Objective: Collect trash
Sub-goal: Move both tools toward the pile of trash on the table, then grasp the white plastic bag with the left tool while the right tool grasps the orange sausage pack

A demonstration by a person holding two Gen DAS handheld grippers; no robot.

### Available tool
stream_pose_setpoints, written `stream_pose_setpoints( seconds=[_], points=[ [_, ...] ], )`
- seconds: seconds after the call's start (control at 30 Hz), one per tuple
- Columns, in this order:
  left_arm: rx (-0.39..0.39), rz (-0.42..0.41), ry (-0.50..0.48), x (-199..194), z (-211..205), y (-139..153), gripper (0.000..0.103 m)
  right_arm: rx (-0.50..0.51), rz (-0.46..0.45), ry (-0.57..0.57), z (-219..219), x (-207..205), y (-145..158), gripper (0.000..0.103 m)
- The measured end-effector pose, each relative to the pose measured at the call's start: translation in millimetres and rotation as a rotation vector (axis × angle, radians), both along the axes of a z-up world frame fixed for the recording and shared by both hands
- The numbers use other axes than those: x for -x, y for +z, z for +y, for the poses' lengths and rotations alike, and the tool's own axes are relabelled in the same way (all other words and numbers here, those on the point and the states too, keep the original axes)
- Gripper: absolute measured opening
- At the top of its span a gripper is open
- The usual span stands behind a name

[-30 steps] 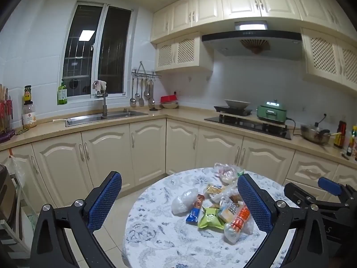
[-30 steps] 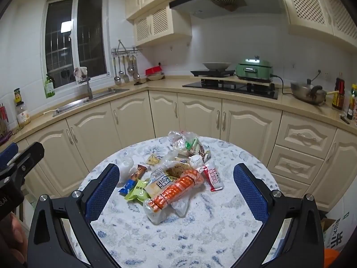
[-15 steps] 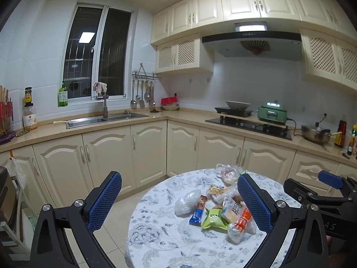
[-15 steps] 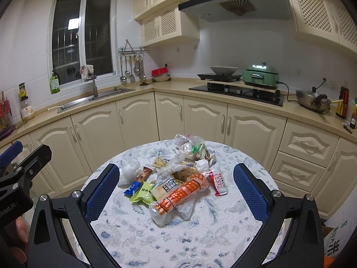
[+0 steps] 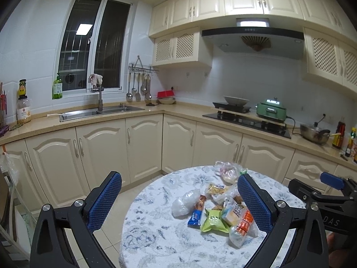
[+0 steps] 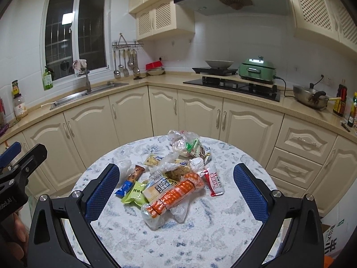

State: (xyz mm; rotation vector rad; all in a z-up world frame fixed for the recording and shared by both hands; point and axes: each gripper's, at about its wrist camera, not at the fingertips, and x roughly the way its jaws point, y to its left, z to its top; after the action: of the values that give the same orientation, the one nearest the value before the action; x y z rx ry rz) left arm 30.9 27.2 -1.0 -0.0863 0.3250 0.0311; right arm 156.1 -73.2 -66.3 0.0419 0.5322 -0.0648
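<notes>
A pile of snack wrappers and plastic bags [image 6: 171, 178] lies in the middle of a round table with a blue-and-white floral cloth [image 6: 200, 234]. It holds an orange packet [image 6: 174, 195], a green packet [image 6: 136, 193], a blue bar wrapper [image 6: 130, 179] and a red-and-white sachet [image 6: 214, 182]. The pile also shows in the left wrist view [image 5: 221, 210]. My left gripper [image 5: 178, 203] is open and empty, held above the table's left side. My right gripper [image 6: 176, 189] is open and empty, above the table's near side, framing the pile.
Cream kitchen cabinets [image 5: 142, 143] wrap around behind the table, with a sink [image 5: 98, 111], a hob [image 5: 245, 118] and a green cooker [image 5: 271, 110] on the counter. A cardboard box [image 6: 334, 241] stands on the floor at the right.
Both grippers have drawn back and risen a little from the table; the pile looks smaller and farther. Both stay open. The trash has not moved.
</notes>
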Motion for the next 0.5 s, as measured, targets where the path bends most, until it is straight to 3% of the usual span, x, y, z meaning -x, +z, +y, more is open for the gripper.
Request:
stream_pose_setpoints(
  seconds=[0.3, 0.5],
  points=[
    [-0.016, 0.051, -0.016, -37.3, 1.1, -19.6, 0.102, -0.005, 0.060, -0.003, -5.5, -25.6, -19.8, 0.103],
    [-0.020, 0.121, -0.022, -70.5, 3.5, -41.9, 0.102, -0.039, 0.157, 0.002, -13.4, -50.5, -52.5, 0.101]
  ],
)
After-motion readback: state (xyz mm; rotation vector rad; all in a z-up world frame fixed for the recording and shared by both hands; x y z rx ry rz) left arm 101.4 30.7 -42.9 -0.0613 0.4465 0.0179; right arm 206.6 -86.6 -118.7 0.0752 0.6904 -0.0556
